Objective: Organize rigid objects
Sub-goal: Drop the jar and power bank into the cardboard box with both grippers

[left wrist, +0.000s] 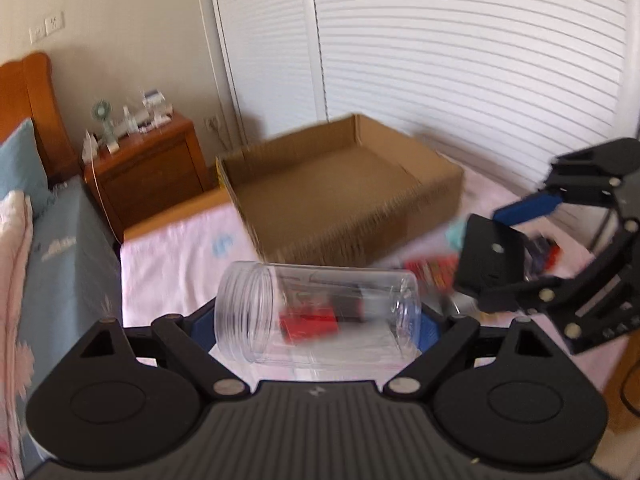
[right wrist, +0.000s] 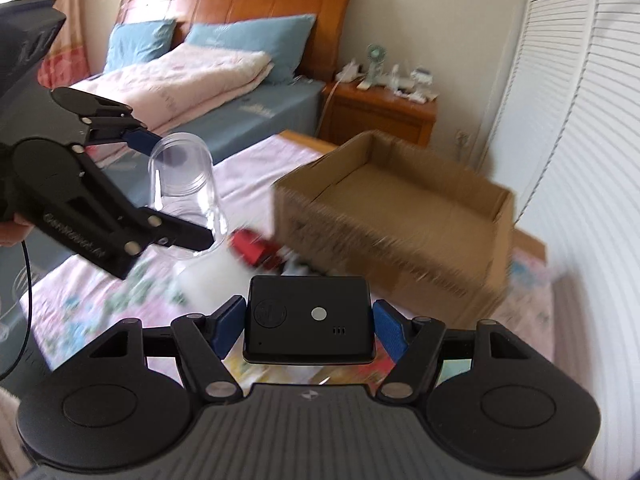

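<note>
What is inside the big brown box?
The cardboard box looks empty: only its bare brown floor shows. Its near wall hides the front strip of the floor, so something small could sit there.

Box opening: I see the cardboard box (right wrist: 400, 208) open at the top, its floor bare; free way in from above.
Box near wall: its front side stands between my hand-held grippers and the inside; I must pass over the rim.
Ground before the box: blurred red item (right wrist: 252, 246) and other small clutter lie on the pink sheet (left wrist: 176, 264), close to the box.
Left side: the bed (right wrist: 256, 112) and the nightstand (left wrist: 152, 168) bound the space.
Far side: louvred doors (left wrist: 460, 40) stand just behind the box.
Between my tools: left hand-held gripper (left wrist: 318, 312) with the clear jar (left wrist: 320, 312) and right hand-held gripper (right wrist: 308, 320) with a black device (right wrist: 308, 320) are near each other; little room there.
</note>
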Demonstrator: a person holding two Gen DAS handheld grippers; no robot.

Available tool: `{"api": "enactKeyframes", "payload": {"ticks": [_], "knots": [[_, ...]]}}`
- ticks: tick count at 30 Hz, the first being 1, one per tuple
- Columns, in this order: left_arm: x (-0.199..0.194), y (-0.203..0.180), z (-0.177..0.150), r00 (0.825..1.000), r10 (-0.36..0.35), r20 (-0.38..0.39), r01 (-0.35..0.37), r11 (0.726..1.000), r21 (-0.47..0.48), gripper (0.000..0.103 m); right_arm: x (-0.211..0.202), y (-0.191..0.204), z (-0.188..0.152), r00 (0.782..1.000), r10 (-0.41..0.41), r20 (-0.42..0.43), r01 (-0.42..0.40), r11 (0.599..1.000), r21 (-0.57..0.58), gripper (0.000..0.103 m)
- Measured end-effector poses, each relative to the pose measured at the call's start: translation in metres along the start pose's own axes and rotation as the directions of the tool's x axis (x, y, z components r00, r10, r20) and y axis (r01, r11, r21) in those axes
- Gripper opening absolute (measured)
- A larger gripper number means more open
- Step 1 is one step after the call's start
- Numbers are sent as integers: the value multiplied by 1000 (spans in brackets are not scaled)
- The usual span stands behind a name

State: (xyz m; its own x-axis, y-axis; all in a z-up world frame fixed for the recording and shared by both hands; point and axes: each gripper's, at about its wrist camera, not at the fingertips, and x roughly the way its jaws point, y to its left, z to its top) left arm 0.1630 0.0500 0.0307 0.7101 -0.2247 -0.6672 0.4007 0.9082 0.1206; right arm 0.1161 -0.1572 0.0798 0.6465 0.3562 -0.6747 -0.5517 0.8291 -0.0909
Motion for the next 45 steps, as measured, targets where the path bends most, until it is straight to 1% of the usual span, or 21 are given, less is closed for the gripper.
{"api": "enactKeyframes", "payload": {"ticks": [5, 9, 11, 14, 17, 19, 21, 24, 26, 32, 38, 41, 45], "knots": [[42, 12, 48, 1000, 4, -15, -4, 1000, -8, 90, 4, -32, 22, 999, -36, 31, 35, 999, 25, 74], [79, 21, 78, 999, 16, -42, -17, 999, -34, 90, 13, -52, 35, 998, -59, 29, 58, 998, 36, 74], [97, 25, 90, 998, 10, -59, -13, 999, -47, 90, 18, -61, 39, 998, -65, 24, 63, 997, 47, 74], [121, 32, 105, 997, 13, -72, -18, 997, -73, 90, 23, -73, 45, 997, -71, 16, 70, 996, 52, 74], [143, 35, 115, 997, 54, -52, -57, 996, -69, 92, 29, -83, 47, 997, -73, 10, 72, 996, 58, 74], [155, 37, 119, 994, 92, -61, -96, 993, -65, 93, 36, -91, 50, 997, -71, 3, 70, 995, 65, 74], [161, 41, 120, 993, 101, -67, -106, 991, -79, 93, 40, -92, 52, 997, -71, -5, 71, 995, 65, 74], [158, 46, 118, 993, 91, -71, -97, 991, -97, 94, 46, -97, 57, 998, -67, -7, 68, 995, 70, 74], [152, 47, 115, 994, 84, -66, -89, 992, -88, 94, 48, -97, 59, 998, -65, -7, 65, 996, 68, 74], [120, 40, 98, 997, 49, -52, -53, 996, -77, 95, 57, -100, 67, 997, -70, -19, 71, 995, 72, 74], [75, 33, 68, 999, 3, -37, -7, 995, -101, 96, 80, -112, 78, 996, -73, -57, 79, 992, 96, 74], [51, 28, 46, 999, -15, -32, 11, 993, -117, 96, 97, -120, 84, 993, -84, -81, 93, 990, 104, 74], [31, 23, 20, 999, -17, -39, 11, 988, -154, 96, 122, -133, 90, 988, -98, -117, 114, 984, 136, 74]]}}
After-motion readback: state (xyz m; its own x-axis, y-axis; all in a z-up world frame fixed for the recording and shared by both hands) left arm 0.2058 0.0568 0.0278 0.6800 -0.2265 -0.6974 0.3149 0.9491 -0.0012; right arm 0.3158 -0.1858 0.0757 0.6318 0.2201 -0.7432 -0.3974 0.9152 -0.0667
